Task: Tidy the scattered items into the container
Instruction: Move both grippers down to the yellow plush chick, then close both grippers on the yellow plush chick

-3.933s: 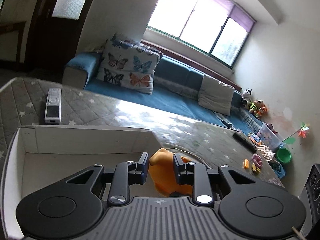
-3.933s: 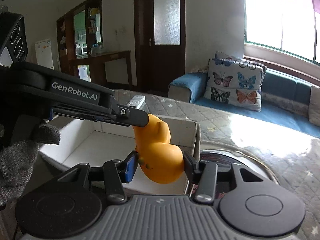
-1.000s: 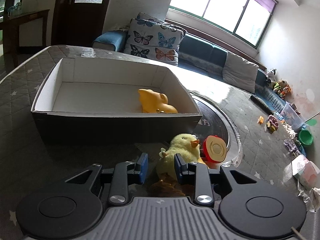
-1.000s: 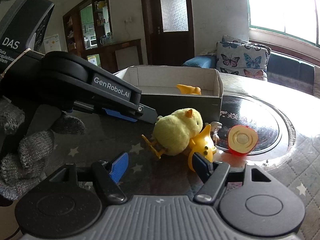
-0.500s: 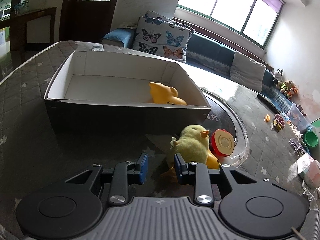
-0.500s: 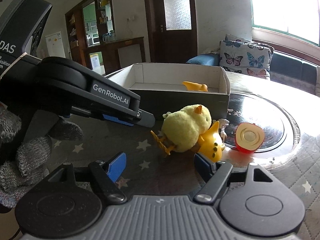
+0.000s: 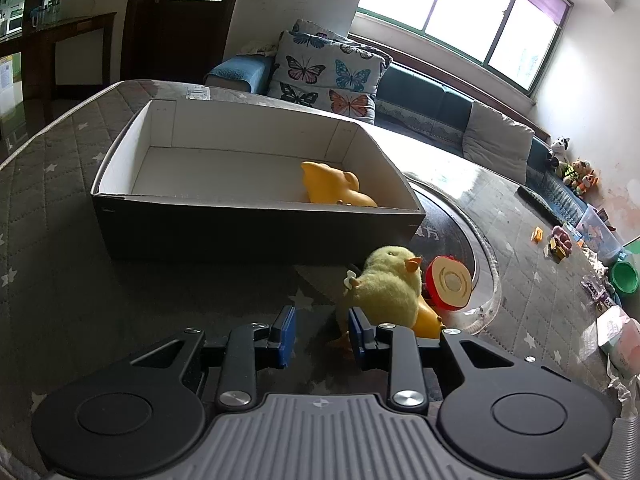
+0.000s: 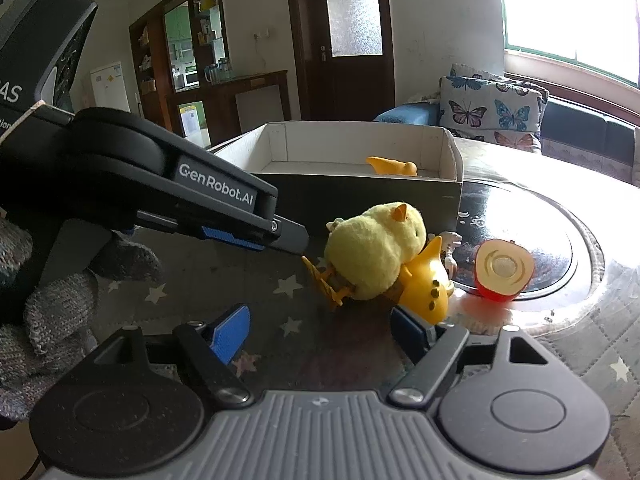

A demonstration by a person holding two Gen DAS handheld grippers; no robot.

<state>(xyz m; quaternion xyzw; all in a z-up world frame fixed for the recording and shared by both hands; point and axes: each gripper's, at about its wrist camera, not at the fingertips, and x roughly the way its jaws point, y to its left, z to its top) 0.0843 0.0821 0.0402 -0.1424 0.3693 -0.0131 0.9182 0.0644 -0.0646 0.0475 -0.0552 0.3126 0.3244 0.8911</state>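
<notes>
A cardboard box with a white inside stands on the quilted table, and an orange rubber duck lies in it. In front of the box a yellow plush chick lies over a small yellow plastic toy, beside a red toy apple half. My left gripper is narrowly open and holds nothing; the chick sits just past its right finger. My right gripper stands wide open and empty, short of the chick and yellow toy. The left gripper's fingertips point at the chick from the left.
A gloved hand holds the left gripper. The apple half rests on a round black glass disc. A dark remote, small toys and a green bowl lie toward the table's far right. A sofa stands behind.
The left gripper has shifted left, so the chick now lies right of its fingers instead of between them. The right gripper stays wide open. The duck lies in the box, released earlier.
</notes>
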